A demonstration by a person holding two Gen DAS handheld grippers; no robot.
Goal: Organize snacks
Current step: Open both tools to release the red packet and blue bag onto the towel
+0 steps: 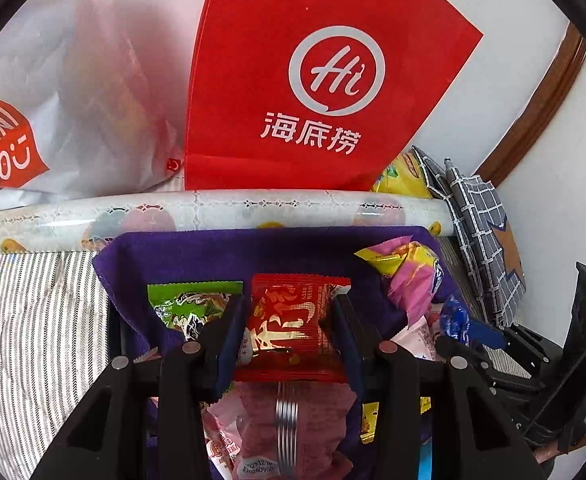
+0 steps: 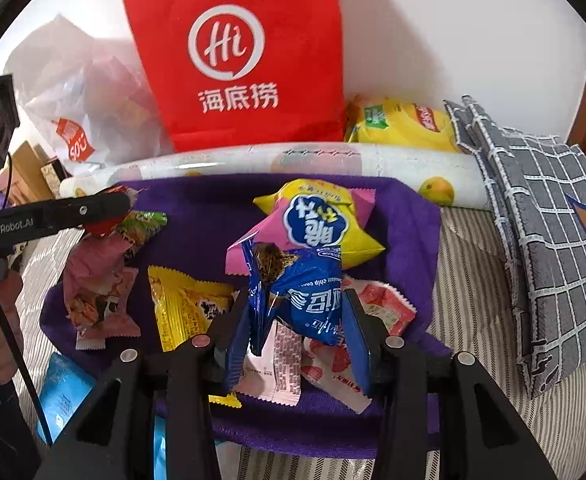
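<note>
A purple cloth (image 1: 173, 248) (image 2: 205, 208) lies on striped bedding with several snack packets on it. My left gripper (image 1: 289, 308) is shut on a red snack packet (image 1: 289, 320), held just above the cloth. A green packet (image 1: 185, 308) lies to its left and a pink-and-yellow packet (image 1: 405, 272) (image 2: 317, 220) to its right. My right gripper (image 2: 297, 300) is shut on a crumpled blue snack packet (image 2: 305, 300), which stands upright between the fingers. Under it lie a yellow packet (image 2: 181, 308) and pink-and-white packets (image 2: 277, 368). The right wrist view shows the left gripper (image 2: 105, 208) from the side at the cloth's left edge.
A red paper bag (image 1: 293, 80) (image 2: 237, 60) stands against the white wall. Left of it is a white plastic bag (image 1: 53, 100). A printed roll (image 1: 213, 208) lies behind the cloth. A yellow chip bag (image 2: 401, 124) and a grey checked fabric bag (image 2: 533, 220) sit at the right.
</note>
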